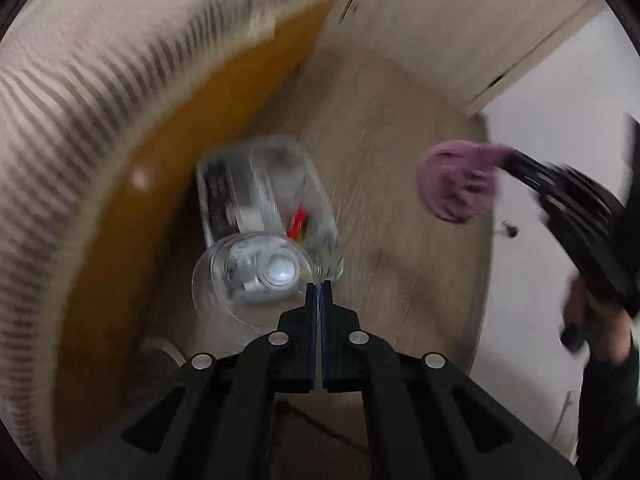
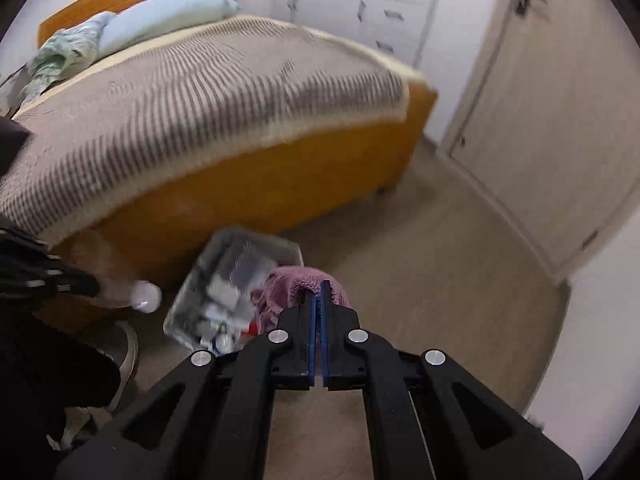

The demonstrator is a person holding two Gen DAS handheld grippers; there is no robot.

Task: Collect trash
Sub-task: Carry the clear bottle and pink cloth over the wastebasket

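clear plastic bottle [image 1: 256, 276] pinched in left tongs [image 1: 319, 286], pink cloth [image 2: 296, 292] in right tongs [image 2: 319, 286].

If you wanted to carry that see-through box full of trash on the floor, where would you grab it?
Probably by its rim. The clear bin sits open-topped on the floor beside the bed, so a gripper could come straight down and pinch one thin wall. The side away from the bed looks freest. Both grippers are busy now: the left gripper holds a clear bottle, the right gripper a pink cloth.
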